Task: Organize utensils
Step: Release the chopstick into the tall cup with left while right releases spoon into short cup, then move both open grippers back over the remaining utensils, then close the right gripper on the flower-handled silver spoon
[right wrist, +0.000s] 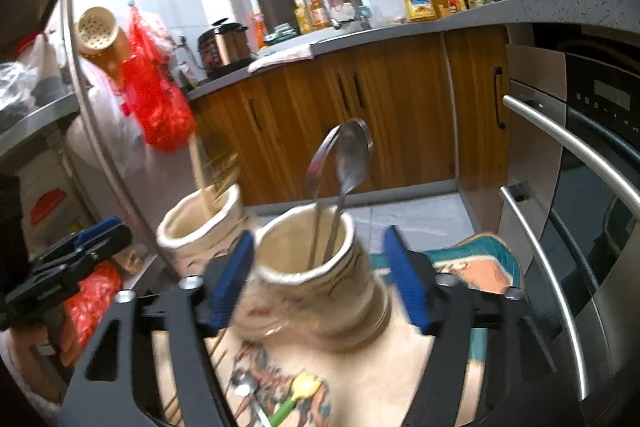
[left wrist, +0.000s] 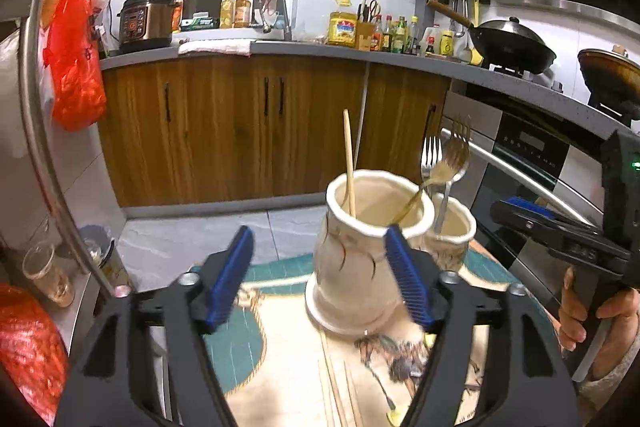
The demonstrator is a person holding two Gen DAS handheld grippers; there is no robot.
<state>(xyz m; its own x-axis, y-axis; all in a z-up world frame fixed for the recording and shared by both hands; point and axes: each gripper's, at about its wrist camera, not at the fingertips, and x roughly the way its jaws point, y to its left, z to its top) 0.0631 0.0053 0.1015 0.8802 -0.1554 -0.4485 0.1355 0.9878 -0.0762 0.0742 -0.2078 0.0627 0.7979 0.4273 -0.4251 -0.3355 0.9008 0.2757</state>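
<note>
In the left wrist view a tall cream vase (left wrist: 356,267) stands on a patterned mat (left wrist: 280,355). It holds a wooden chopstick (left wrist: 349,163) and a blurred gold fork (left wrist: 450,163). My left gripper (left wrist: 319,231) is open in front of the vase with nothing between its pads. Behind the vase, a smaller cream jar (left wrist: 454,233) holds a silver fork (left wrist: 432,153). In the right wrist view that jar (right wrist: 320,291) holds a silver spoon (right wrist: 354,153) and another silver utensil. My right gripper (right wrist: 320,237) is open, its fingers on either side of the jar. Loose chopsticks (left wrist: 338,387) lie on the mat.
A green-and-yellow handled utensil (right wrist: 296,395) and a small spoon (right wrist: 244,391) lie on the mat near me. A steel oven front (right wrist: 580,227) stands close on the right, a metal rack pole (left wrist: 44,131) and a red bag (left wrist: 76,67) on the left. Wooden cabinets (left wrist: 240,131) lie beyond.
</note>
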